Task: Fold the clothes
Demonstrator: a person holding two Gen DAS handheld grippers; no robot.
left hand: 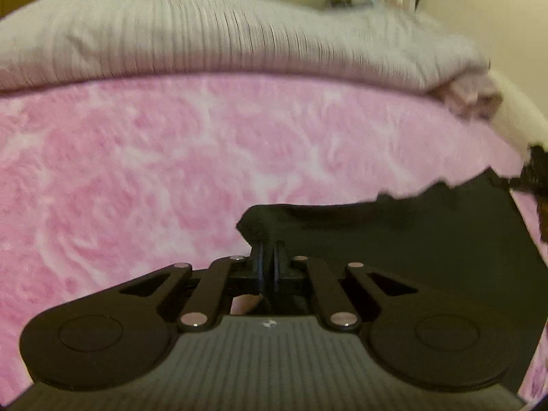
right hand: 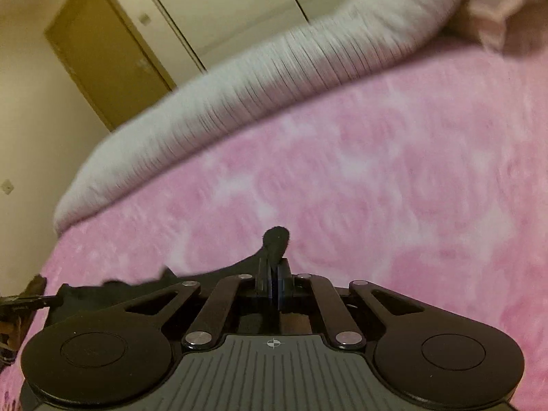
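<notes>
A black garment point(left hand: 411, 236) hangs stretched over the pink bedspread. In the left wrist view my left gripper point(left hand: 269, 245) is shut on one of its corners, and the cloth runs off to the right toward the other gripper point(left hand: 534, 174) at the frame edge. In the right wrist view my right gripper point(right hand: 274, 263) is shut on another corner of the black garment point(right hand: 275, 239), a tuft poking up past the fingers; the cloth trails left to the left gripper point(right hand: 20, 303) at the edge.
A pink fluffy bedspread point(left hand: 171, 157) covers the bed. A thick ribbed grey blanket point(left hand: 205, 34) lies rolled along its far side, with a small pinkish cloth point(left hand: 472, 96) at its end. A wooden door point(right hand: 102, 54) and cream walls stand behind.
</notes>
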